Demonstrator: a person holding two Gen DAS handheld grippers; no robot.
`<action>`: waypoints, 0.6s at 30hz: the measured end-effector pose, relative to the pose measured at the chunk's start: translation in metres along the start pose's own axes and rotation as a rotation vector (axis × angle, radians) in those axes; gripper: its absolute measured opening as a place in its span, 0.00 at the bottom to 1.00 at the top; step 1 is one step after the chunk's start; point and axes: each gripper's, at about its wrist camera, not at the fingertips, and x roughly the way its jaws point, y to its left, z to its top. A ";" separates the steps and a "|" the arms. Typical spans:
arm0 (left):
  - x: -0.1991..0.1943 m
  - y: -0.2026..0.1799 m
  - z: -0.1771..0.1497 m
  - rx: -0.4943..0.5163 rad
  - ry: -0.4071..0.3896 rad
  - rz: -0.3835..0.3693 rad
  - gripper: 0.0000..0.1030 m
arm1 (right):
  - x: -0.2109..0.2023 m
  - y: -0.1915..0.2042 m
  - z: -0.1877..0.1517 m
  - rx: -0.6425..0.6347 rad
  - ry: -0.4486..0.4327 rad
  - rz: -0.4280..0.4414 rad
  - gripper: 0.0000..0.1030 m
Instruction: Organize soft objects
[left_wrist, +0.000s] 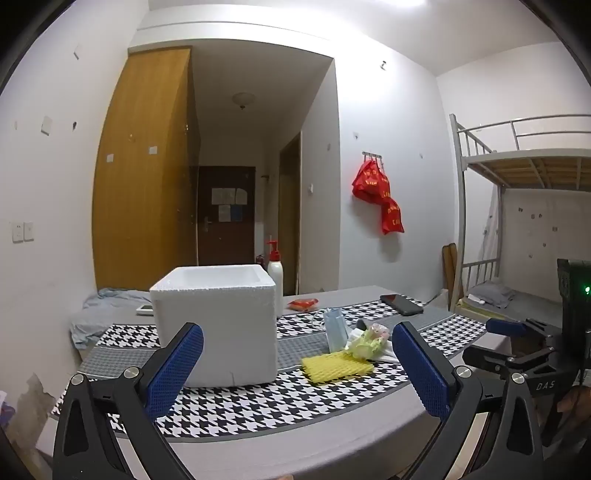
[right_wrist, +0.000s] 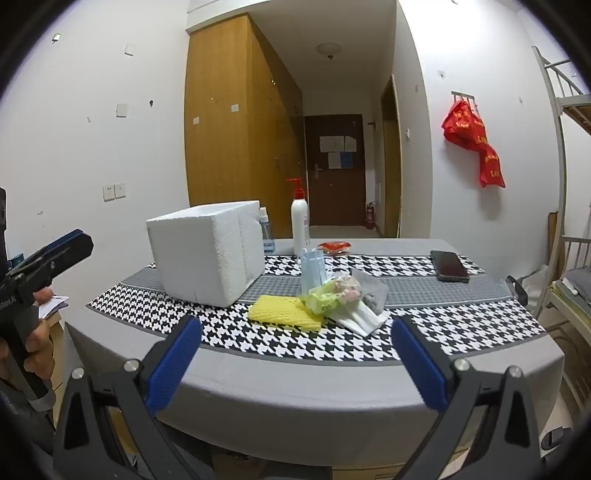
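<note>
Two grippers, left gripper and right gripper, jaws apart, empty; one foam box, one yellow sponge.

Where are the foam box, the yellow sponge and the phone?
foam box (right_wrist: 199, 258), right wrist view, front wall.
yellow sponge (right_wrist: 282, 313), right wrist view, top face.
phone (right_wrist: 448, 265), right wrist view, screen.

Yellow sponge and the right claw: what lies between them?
Nothing but bare houndstooth cloth and table edge between the yellow sponge and the open right claw, in the right wrist view.
</note>
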 end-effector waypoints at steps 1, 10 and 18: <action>0.000 0.000 0.000 -0.003 0.002 -0.009 0.99 | 0.000 -0.001 0.000 0.000 0.001 0.000 1.00; 0.005 0.007 -0.002 -0.043 0.011 -0.008 0.99 | -0.006 0.001 0.000 0.000 -0.011 -0.005 1.00; 0.003 0.006 -0.002 -0.045 -0.007 0.012 0.99 | -0.001 -0.003 0.002 0.006 0.000 -0.005 1.00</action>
